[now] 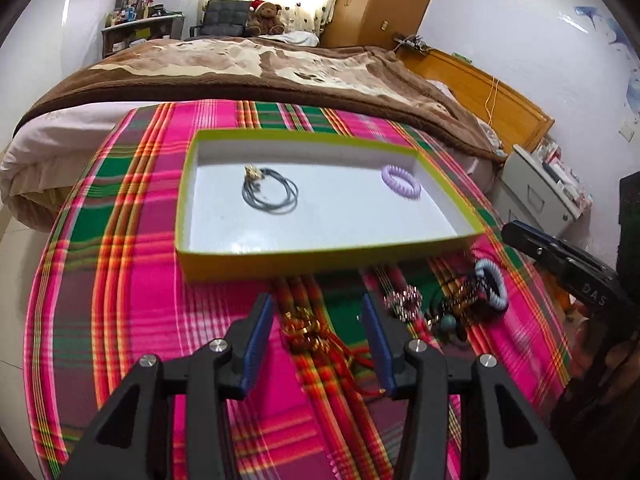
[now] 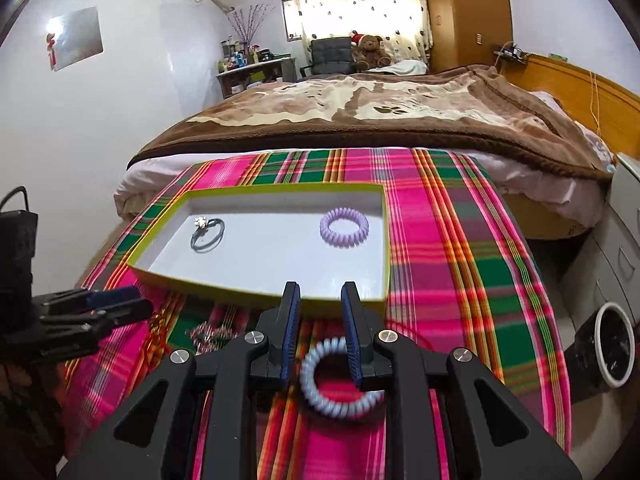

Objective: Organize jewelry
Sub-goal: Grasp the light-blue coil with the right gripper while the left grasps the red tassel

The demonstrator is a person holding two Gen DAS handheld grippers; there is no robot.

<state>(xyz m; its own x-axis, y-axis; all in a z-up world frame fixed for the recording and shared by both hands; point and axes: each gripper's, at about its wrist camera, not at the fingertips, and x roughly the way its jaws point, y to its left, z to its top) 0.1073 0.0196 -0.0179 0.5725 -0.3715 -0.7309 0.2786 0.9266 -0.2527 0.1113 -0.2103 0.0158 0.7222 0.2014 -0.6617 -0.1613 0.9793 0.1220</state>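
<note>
You're holding the blue coil tie (image 2: 340, 380) in your right tongs (image 2: 320, 332), just short of the box (image 2: 256, 300) straight ahead, while your left tongs (image 1: 318, 344), released and empty, are hovering over the gold chain (image 1: 304, 330).

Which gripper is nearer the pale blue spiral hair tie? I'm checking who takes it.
Right. The right gripper has the blue hair tie between its fingers; the left gripper is off to the side over gold jewelry.
</note>
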